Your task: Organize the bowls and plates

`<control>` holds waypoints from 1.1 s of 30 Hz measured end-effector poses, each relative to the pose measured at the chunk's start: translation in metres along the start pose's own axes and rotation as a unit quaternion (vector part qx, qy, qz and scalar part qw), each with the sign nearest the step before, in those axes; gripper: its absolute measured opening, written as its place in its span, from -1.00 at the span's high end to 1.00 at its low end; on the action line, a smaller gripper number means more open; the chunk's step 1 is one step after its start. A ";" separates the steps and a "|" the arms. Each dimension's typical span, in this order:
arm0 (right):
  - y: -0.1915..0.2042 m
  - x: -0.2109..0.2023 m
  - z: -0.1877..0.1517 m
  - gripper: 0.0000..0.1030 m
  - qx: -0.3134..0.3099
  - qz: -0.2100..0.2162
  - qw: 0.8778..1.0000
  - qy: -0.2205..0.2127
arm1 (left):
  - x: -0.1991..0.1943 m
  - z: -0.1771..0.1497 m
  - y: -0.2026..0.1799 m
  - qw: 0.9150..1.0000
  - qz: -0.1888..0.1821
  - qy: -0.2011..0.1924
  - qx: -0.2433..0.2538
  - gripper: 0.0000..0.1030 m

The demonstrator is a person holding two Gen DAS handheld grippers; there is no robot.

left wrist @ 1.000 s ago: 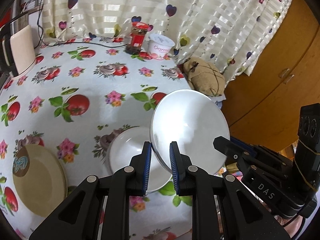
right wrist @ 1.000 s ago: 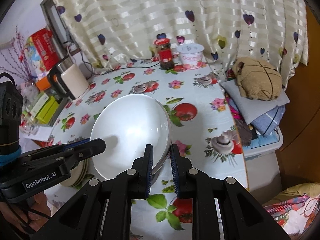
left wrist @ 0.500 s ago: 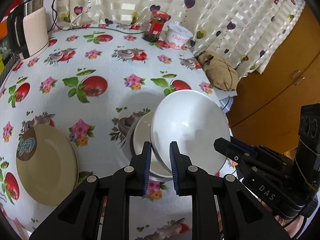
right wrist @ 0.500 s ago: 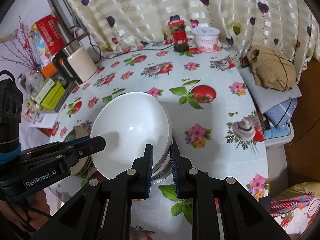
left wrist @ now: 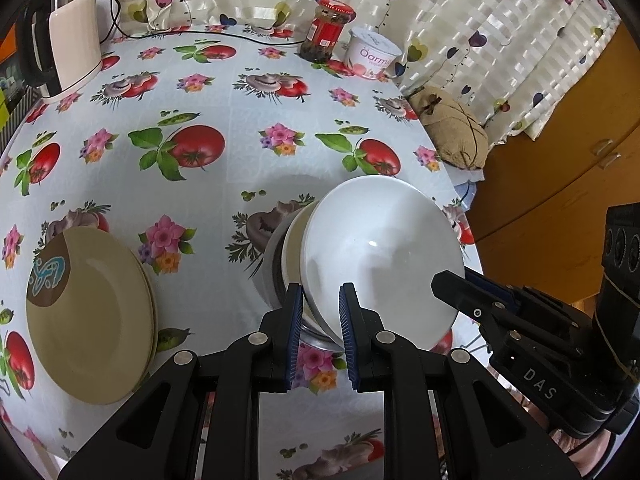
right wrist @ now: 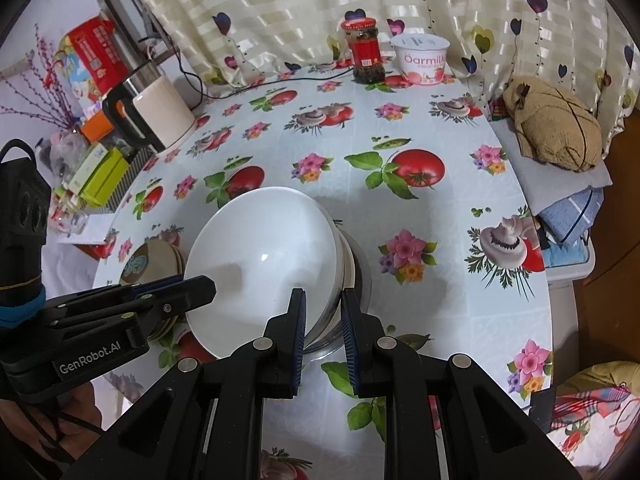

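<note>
Open tablecloth [left wrist: 240, 184] beyond; kettle [left wrist: 68, 36], jar [left wrist: 328, 30] along far edge.

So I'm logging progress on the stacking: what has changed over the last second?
Both hand-held grippers, left and right, lowered the white bowl onto the bowl stack, each still clamped on its rim. The beige plates stayed put.

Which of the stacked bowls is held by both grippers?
The top white bowl, gripped at its rim by the left gripper and right gripper; the bowls beneath go untouched.
</note>
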State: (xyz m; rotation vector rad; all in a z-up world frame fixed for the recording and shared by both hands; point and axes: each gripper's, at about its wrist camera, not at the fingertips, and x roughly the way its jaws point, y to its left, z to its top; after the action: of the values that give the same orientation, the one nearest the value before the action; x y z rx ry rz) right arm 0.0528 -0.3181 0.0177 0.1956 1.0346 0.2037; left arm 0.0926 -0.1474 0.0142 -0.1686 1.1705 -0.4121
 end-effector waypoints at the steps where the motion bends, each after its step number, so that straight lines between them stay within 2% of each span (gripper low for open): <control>1: 0.000 0.001 0.000 0.66 0.000 0.000 1.000 0.002 | 0.001 0.000 0.000 1.000 0.000 0.001 0.000 0.62; 12: -0.002 0.009 0.001 0.61 0.002 0.003 1.000 0.013 | 0.007 0.001 0.005 1.000 -0.004 0.009 -0.004 0.62; 22: -0.001 0.011 0.002 0.58 -0.005 0.004 1.000 0.011 | 0.007 0.002 0.006 1.000 -0.007 -0.002 0.003 0.62; 27: 0.001 0.012 0.001 0.65 -0.018 -0.005 1.000 0.007 | 0.004 -0.001 0.005 1.000 -0.007 -0.017 0.013 0.62; 30: 0.002 0.009 0.001 0.70 -0.022 -0.006 1.000 0.000 | -0.001 -0.001 0.003 0.999 -0.022 -0.031 0.021 0.62; 31: 0.003 0.008 0.001 0.85 -0.025 0.003 1.000 -0.005 | -0.002 -0.001 0.001 0.999 -0.030 -0.034 0.025 0.62; 33: 0.006 0.008 0.001 0.88 -0.031 0.019 0.999 -0.003 | -0.003 -0.002 -0.004 0.998 -0.029 -0.037 0.034 0.62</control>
State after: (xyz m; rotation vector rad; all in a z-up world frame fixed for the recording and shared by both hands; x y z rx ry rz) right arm 0.0568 -0.3105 0.0132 0.1598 1.0172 0.2691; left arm 0.0888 -0.1494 0.0167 -0.1579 1.0798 -0.4932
